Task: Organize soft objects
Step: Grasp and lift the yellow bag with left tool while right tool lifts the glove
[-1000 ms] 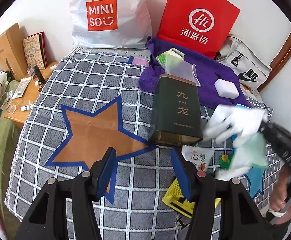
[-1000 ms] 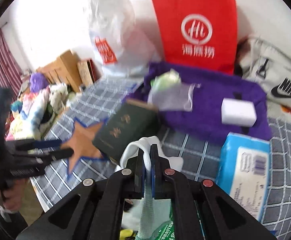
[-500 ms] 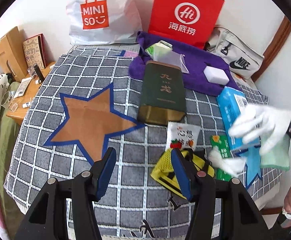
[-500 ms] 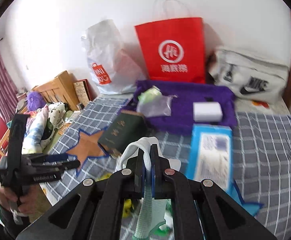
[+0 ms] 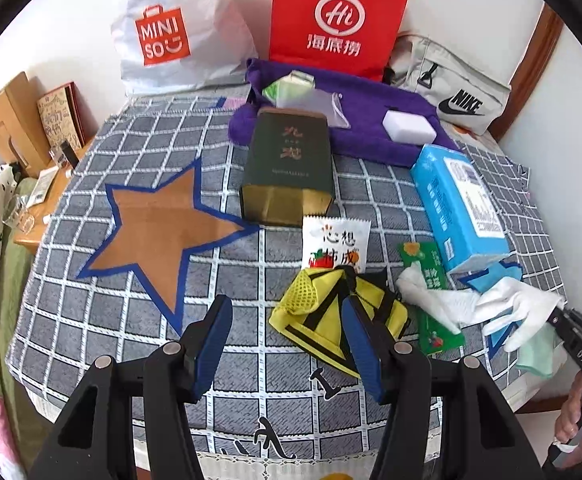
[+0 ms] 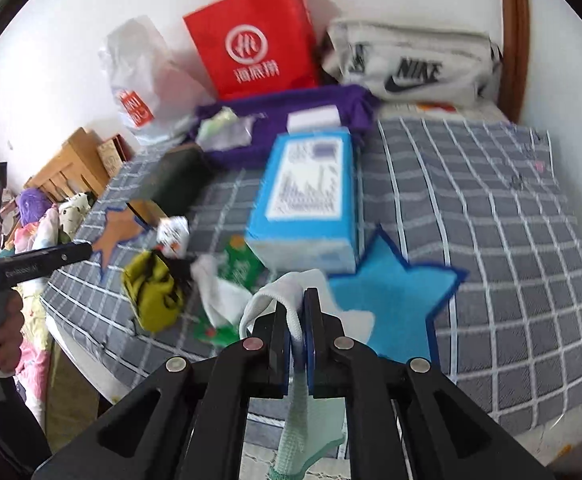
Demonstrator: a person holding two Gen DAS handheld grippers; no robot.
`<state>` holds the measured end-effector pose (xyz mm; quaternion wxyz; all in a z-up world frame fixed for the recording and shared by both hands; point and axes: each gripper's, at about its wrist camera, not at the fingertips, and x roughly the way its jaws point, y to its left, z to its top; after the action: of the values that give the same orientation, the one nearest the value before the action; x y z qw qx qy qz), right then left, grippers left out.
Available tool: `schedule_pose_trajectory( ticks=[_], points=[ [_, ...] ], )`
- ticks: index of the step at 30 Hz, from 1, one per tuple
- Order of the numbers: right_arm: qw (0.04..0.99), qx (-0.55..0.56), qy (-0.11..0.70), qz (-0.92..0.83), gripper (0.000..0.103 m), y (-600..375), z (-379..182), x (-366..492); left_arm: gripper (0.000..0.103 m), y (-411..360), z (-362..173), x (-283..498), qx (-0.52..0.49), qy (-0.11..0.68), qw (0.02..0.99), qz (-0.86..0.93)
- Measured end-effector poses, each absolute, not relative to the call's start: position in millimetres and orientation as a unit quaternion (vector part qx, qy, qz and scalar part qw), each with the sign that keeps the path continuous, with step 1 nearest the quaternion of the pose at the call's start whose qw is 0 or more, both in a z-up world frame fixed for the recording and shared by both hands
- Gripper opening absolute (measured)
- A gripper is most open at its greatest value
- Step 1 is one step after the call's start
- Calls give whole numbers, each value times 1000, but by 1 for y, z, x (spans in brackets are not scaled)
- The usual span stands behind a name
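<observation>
Nearby, tissue box (image 6: 305, 196) beside blue star (image 6: 401, 300).

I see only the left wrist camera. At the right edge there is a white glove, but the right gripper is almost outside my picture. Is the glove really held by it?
Observer: Yes. In the right wrist view, the right gripper is shut on the white glove. The fabric is pinched between the pads, and a green part hangs below them.
Operator: Where is the glove relative to the blue star? I see only some corners of the star.
Observer: The blue star lies just to the right of the gripper, and most of it is bare. The glove's white fabric overlaps its near left part, and the blue tissue pack stands at its far left side.
</observation>
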<state>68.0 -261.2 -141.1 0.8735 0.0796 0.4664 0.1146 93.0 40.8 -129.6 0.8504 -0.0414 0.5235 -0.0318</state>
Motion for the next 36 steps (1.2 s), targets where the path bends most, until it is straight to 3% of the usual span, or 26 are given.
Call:
schedule_pose_trajectory(
  ticks=[12, 23, 26, 30, 36],
  points=[
    [854, 88, 499, 117, 8, -252, -198, 85, 55, 28, -162, 107, -24, 545, 836, -52],
    [850, 110, 500, 120, 8, -258, -207, 92, 55, 18, -190, 128, -30, 566, 821, -65],
    [850, 111, 501, 118, 8, -258, -208, 93, 49, 20, -196, 129, -34, 564, 822, -71],
    [850, 106, 502, 116, 8, -256, -209, 95, 33, 22, -198, 131, -38, 558, 826, -73],
    [852, 108, 500, 113, 8, -256, -207, 95, 21, 30, -195, 130, -51, 550, 829, -87]
  ],
)
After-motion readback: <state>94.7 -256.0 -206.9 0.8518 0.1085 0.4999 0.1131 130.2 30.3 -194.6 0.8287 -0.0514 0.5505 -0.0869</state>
